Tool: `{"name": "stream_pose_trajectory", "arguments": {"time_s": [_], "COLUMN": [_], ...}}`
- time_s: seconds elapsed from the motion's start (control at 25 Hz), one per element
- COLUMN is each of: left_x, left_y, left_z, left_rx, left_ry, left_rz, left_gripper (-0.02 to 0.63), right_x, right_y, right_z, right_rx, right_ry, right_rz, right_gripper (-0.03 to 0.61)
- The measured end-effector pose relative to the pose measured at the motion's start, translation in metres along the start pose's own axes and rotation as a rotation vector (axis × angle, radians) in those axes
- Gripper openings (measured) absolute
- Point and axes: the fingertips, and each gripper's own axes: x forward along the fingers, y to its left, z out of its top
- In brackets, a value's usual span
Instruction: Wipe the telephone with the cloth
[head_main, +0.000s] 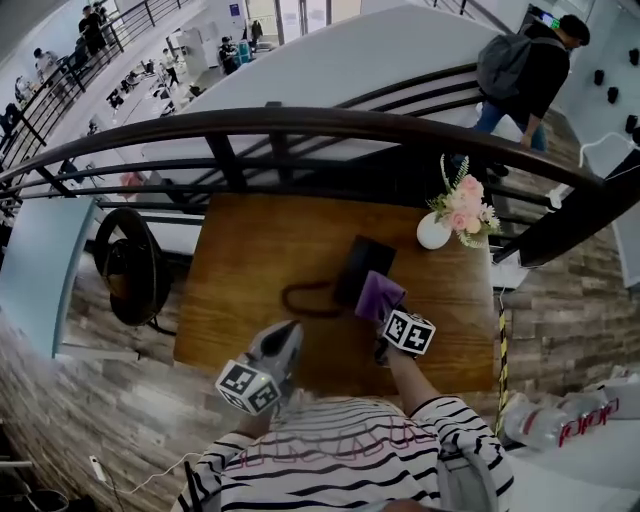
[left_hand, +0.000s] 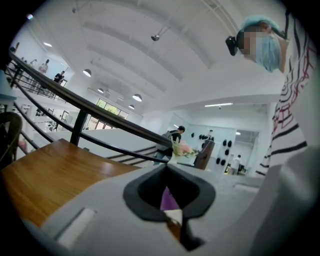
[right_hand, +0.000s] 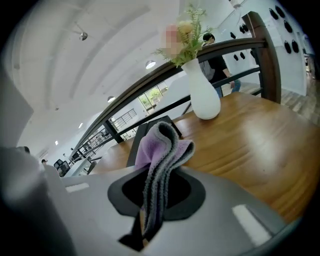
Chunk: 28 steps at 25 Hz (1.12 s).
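Observation:
A black telephone (head_main: 362, 266) lies on the wooden table (head_main: 245, 255), its cord (head_main: 308, 299) looped to its left. My right gripper (head_main: 385, 308) is shut on a folded purple cloth (head_main: 377, 293), which rests over the phone's near right corner. In the right gripper view the cloth (right_hand: 161, 144) sticks up from between the jaws, with the telephone (right_hand: 138, 141) dark behind it. My left gripper (head_main: 292, 329) hovers low near the table's front edge, left of the phone. Its jaws are shut on nothing, and it is apart from the phone.
A white vase of pink flowers (head_main: 436, 230) stands at the table's far right, close to the phone. A dark curved railing (head_main: 300, 124) runs behind the table. A black chair (head_main: 130, 265) sits to the left. A person with a backpack (head_main: 524, 68) walks beyond the railing.

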Motion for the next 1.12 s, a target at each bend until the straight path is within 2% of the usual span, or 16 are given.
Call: {"name": "stream_pose_trajectory", "arguments": {"time_s": [0.28,0.68,1.12], "left_x": [0.019,0.025,0.015], "left_y": [-0.014,-0.019,-0.02], "left_z": [-0.005,-0.004,0.005], "left_rx": [0.001,0.007,0.027], "left_ry": [0.028,0.026,0.012], "left_rz": [-0.072,-0.1,-0.131], "left_gripper": [0.0,0.0,0.0], "right_x": [-0.023,-0.037,-0.087], "right_y": [-0.016,0.023,0.064], "right_z": [0.002,0.026,0.043], "right_rx": [0.025,-0.041,-0.062], "right_ry": [-0.034,-0.095,-0.194], "right_rz": [-0.038,0.048,0.119], "right_gripper": [0.035,0.035,0.035]}}
